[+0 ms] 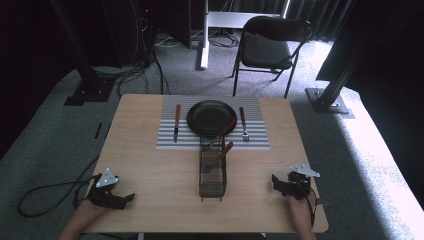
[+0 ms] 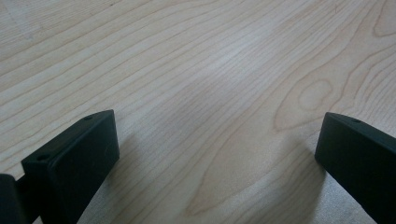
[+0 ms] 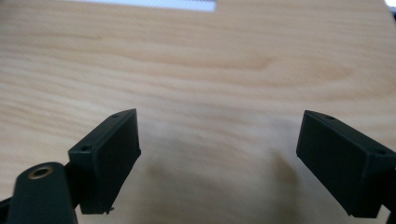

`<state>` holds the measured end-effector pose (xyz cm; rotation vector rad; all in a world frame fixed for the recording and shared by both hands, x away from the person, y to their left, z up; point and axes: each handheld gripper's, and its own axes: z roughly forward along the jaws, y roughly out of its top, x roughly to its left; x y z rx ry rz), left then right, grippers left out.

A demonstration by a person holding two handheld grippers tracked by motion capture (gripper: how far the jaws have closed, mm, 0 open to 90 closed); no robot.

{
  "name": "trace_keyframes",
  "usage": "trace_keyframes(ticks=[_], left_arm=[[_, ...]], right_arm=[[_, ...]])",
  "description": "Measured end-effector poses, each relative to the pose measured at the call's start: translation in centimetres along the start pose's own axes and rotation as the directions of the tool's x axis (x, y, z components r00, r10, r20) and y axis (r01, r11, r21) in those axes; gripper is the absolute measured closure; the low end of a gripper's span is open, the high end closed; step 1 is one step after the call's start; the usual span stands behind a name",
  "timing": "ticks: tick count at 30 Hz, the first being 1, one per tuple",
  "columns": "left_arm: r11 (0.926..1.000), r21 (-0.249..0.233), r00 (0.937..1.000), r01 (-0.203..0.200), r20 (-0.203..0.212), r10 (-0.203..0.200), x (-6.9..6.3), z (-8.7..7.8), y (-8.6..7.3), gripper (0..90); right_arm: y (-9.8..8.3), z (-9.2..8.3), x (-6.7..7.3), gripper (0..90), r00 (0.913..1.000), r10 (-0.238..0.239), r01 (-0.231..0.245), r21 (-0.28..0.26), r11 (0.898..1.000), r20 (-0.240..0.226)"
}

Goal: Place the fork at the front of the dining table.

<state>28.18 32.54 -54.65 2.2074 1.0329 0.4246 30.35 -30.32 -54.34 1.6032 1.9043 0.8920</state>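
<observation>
Nearest the camera, at the table's near-left corner, the left gripper (image 1: 129, 197) sits low over the wooden table (image 1: 150, 175), held by a hand (image 1: 85, 212) that comes in from the bottom edge. Its jaws stand wide apart with nothing between them, and the left gripper view (image 2: 215, 154) shows bare wood grain in the gap.

Toward the middle, a dark wire basket (image 1: 212, 186) stands on the table, with wooden-handled utensils (image 1: 222, 150) leaning out of its far end. Beyond it lies a striped placemat (image 1: 260, 140). On the mat, from left to right, are a knife (image 1: 176, 122), a black plate (image 1: 207, 116) and a fork (image 1: 243, 125), each just beside the next.

At the near-right corner, the right gripper (image 1: 275, 181) rests over the table in the other hand (image 1: 300, 212), well apart from the basket. Its jaws are spread too, released and holding nothing, as the right gripper view (image 3: 219, 154) shows over plain wood.
</observation>
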Motion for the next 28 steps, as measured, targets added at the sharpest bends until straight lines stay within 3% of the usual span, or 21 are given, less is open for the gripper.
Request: trace_keyframes(ticks=[4,10,21,28], left_arm=[[1.0000,0.000,1.0000,0.000,0.000,0.000,0.0,0.0,0.0,0.0],[1.0000,0.000,1.0000,0.000,0.000,0.000,0.0,0.0,0.0,0.0],[0.9991,0.000,0.9984,0.043,-0.038,-0.043,-0.2,-0.2,-0.2,0.0],[0.9987,-0.001,0.9977,0.051,-0.044,-0.051,-0.1,-0.1,-0.1,0.0]], right_arm=[[-0.7,-0.6,-0.6,12.7,0.9997,0.021,-0.021,0.001,1.000,0.011],[-1.7,-0.9,-1.0,12.6,0.9987,0.008,-0.009,0.034,0.999,0.051],[-2.3,-1.6,-1.1,12.8,0.9983,0.014,-0.015,0.032,0.999,0.057],[-2.3,-1.6,-1.1,12.8,0.9983,0.014,-0.016,0.032,0.999,0.056]])
